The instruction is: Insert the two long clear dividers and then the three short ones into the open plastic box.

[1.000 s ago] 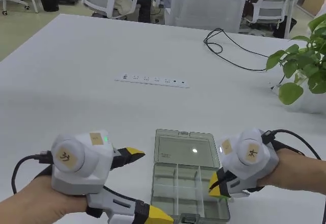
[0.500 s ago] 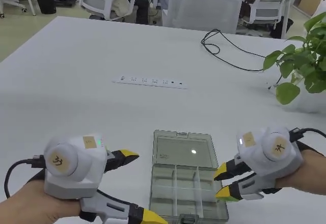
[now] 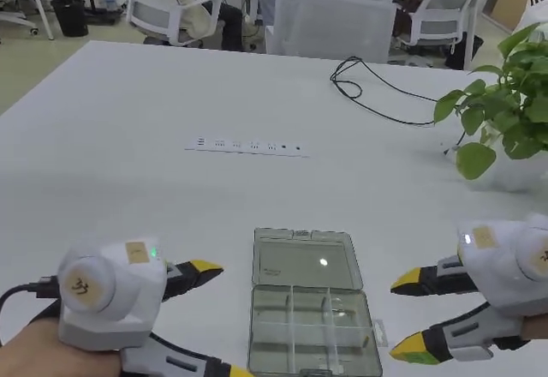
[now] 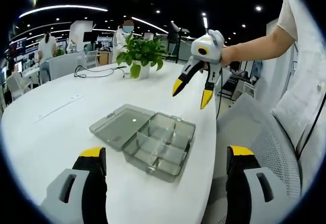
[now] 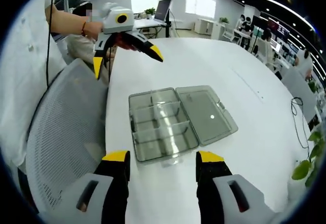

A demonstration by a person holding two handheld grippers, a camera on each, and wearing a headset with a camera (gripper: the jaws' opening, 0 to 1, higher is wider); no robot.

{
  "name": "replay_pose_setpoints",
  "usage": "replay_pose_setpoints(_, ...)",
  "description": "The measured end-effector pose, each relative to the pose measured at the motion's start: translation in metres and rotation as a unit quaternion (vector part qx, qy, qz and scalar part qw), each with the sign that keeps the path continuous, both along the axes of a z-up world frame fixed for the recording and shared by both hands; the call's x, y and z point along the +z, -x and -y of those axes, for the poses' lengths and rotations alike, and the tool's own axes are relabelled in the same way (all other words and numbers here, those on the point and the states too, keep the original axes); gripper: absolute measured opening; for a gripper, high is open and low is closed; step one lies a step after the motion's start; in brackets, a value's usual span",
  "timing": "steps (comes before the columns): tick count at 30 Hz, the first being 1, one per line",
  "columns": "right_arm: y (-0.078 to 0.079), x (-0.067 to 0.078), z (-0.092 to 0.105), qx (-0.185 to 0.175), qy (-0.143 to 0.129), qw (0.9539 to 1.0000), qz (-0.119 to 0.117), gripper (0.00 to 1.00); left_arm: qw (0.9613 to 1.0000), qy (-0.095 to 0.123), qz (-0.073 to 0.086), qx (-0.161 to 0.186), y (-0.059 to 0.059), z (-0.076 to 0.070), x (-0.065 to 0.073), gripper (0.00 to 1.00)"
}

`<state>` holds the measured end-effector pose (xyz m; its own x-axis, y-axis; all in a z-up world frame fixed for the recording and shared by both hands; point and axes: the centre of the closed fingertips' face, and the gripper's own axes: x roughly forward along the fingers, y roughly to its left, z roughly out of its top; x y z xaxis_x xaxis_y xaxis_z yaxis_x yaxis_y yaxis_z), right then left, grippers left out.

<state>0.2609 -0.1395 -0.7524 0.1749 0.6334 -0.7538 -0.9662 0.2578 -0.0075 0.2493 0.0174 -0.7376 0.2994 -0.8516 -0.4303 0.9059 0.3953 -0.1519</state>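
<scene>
Now, the open plastic box (image 3: 301,261) sits bottom centre of the head view, clear dividers (image 3: 293,321) standing in its tray. Left gripper (image 3: 216,319) lower left, right gripper (image 3: 404,318) lower right, both spread wide, empty, flanking it.

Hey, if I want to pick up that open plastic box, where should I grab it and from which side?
Pinch the right side wall of the box from above with the right gripper, one jaw inside a compartment and one outside. That wall stands upright and thin, and it is on that gripper's side. The lid lies flat on the table, so its rim is probably harder to catch.
</scene>
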Motion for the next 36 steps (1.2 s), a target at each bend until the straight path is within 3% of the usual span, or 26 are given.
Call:
replay_pose_setpoints(8,0.003,0.004,0.011,-0.034,-0.034,0.9987,0.018,0.73,1.0000,-0.005,0.004,-0.003,0.001,-0.001,0.000,1.00)
replay_pose_setpoints(19,0.008,0.002,0.023,-0.068,-0.064,0.9955,0.014,0.93,0.9999,-0.011,-0.001,0.002,0.002,-0.006,-0.006,1.00)
replay_pose_setpoints(36,0.013,-0.001,0.023,-0.065,-0.064,0.9958,0.008,0.96,0.9999,-0.013,-0.004,0.006,0.000,-0.008,-0.009,1.00)
